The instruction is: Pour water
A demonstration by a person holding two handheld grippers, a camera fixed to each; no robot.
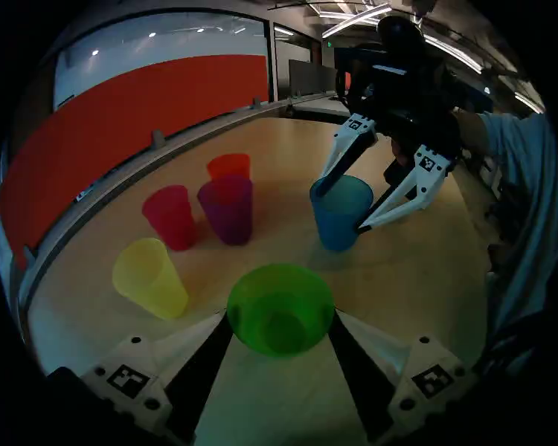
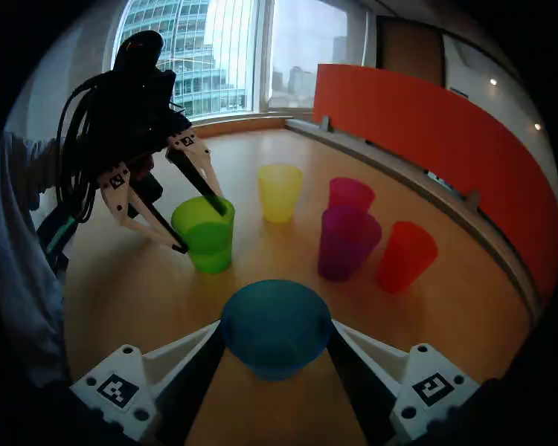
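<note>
**A:** so what's the left gripper (image 1: 280,336) up to?

**B:** it's clamped on the green cup (image 1: 280,308), with one finger pressed into each side at 9 and 3 o'clock of the cup. The cup's upright with its mouth open toward the camera. It sits right between the fingertips, at 6 o'clock in the left gripper view.

**A:** and the other one?

**B:** same deal. The right gripper (image 2: 276,348) squeezes the blue cup (image 2: 276,323) between both fingers, at 6 o'clock in the right gripper view. Seen from the left gripper view, the blue cup stands on the table (image 1: 398,275) at about 1 o'clock from the green one, near it but not touching.

**A:** any water in either?

**B:** can't tell tbh, too dim.

**A:** what else is around?

**B:** four more cups out past the green one:
- yellow cup (image 1: 151,279) at 9 o'clock, the closest
- pink cup (image 1: 170,215) at 10
- purple cup (image 1: 227,209) at 11, just beside the pink one
- orange cup (image 1: 229,165) right behind the purple one

There's also a sleeve (image 1: 524,149) at the 3 o'clock edge.
</note>
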